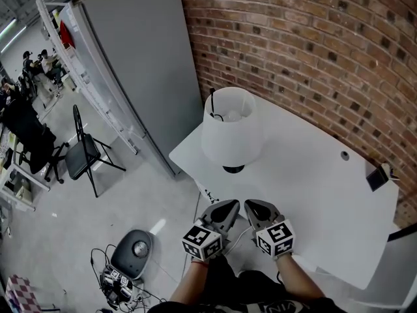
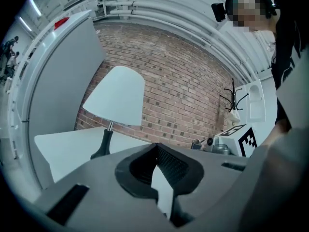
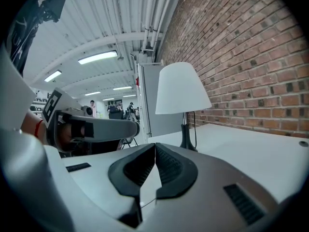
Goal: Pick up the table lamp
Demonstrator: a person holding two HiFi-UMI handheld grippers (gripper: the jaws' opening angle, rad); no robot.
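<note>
A table lamp with a white shade [image 1: 229,128] and a black base [image 1: 233,169] stands upright near the left end of the white table [image 1: 313,175]. The left gripper view shows the lamp [image 2: 116,100] ahead to the left; in the right gripper view the lamp [image 3: 181,90] stands ahead, right of centre. My left gripper [image 1: 229,206] and right gripper [image 1: 251,205] hover side by side at the table's near edge, short of the lamp. Both are shut with nothing between their jaws. In the right gripper view the left gripper [image 3: 91,128] shows at the left.
A brick wall [image 1: 313,51] runs behind the table. A grey partition panel [image 1: 153,64] stands left of it. A black folding chair [image 1: 83,152] and a round device with cables [image 1: 133,250] are on the floor to the left. A small dark object [image 1: 376,175] lies at the table's far right.
</note>
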